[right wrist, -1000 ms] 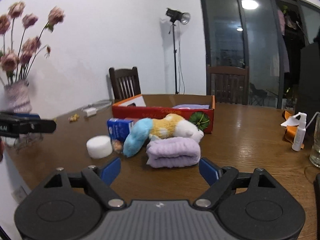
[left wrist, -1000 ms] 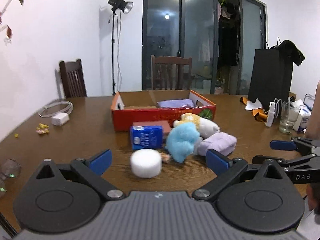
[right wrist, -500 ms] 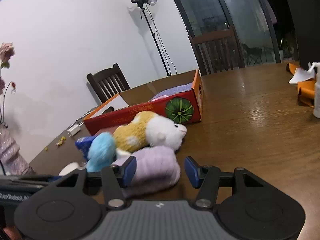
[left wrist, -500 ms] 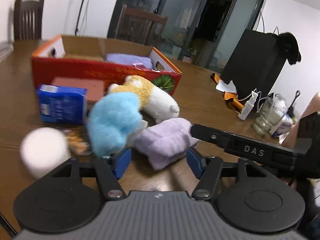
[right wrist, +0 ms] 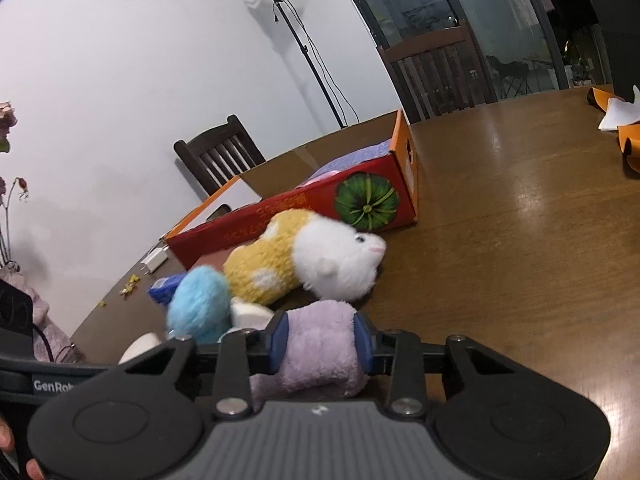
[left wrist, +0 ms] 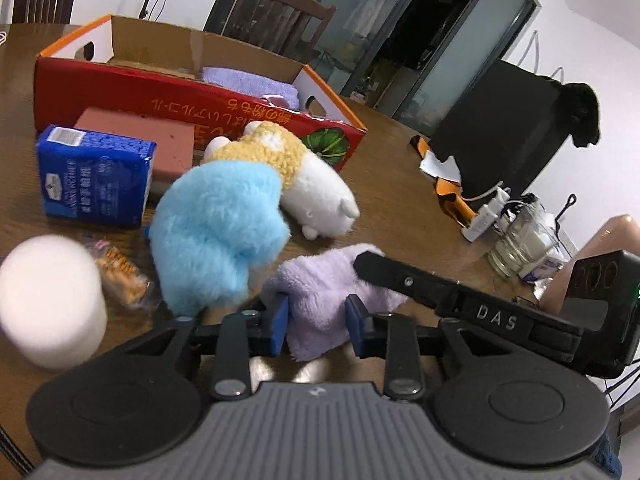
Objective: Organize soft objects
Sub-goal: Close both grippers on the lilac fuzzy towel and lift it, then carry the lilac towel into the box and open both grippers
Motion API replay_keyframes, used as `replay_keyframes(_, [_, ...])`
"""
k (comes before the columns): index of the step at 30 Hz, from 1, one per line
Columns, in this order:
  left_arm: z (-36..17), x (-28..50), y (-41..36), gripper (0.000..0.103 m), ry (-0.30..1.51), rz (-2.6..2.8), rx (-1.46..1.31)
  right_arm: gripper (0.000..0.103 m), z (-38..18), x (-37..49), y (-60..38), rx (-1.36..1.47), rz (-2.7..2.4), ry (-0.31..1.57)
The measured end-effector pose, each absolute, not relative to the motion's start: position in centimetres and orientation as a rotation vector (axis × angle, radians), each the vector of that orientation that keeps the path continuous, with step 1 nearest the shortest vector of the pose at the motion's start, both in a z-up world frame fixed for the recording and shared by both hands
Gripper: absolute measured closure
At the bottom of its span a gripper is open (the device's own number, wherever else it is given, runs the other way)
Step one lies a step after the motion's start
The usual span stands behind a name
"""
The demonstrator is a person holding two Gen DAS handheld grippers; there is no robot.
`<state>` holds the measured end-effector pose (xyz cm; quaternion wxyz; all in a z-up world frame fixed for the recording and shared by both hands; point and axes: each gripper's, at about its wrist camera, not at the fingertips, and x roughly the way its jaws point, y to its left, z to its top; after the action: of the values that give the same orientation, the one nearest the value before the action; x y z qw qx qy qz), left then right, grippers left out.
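Blue-padded jaws of the left gripper (left wrist: 316, 322) have just been closing and now pinch one end of the folded lilac fleece towel (left wrist: 328, 288); the right gripper (right wrist: 320, 336), likewise just closing, clamps the other end. Towel lies on the brown wooden table (right wrist: 520, 240), touching the fluffy blue plush (left wrist: 216, 236). Beyond stands the red cardboard box (left wrist: 160, 96), open-topped. Bare tabletop extends rightward.
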<state>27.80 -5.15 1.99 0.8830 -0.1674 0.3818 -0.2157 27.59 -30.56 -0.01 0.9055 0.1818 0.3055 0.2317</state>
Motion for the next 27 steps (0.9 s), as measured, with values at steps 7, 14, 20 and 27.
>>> replay_keyframes(7, [2.7,22.2,-3.1,0.074,0.804,-0.441,-0.347,0.069,0.5,20.9,-29.0,0.387,0.497,0.652])
replay_keyframes(14, [2.4,17.5,0.0,0.074,0.792,-0.386,-0.394,0.067,1.2,16.2,-27.0,0.402,0.55,0.664])
replay_keyframes(20, [2.5,16.6,1.1,0.057,0.753,-0.358,-0.414,0.065,1.5,15.5,-26.6,0.391,0.515,0.659])
replay_keyframes(27, [1.6,17.8,0.1,0.055,0.775,-0.392,-0.422,0.064,0.9,16.1,-26.6,0.383,0.489,0.67])
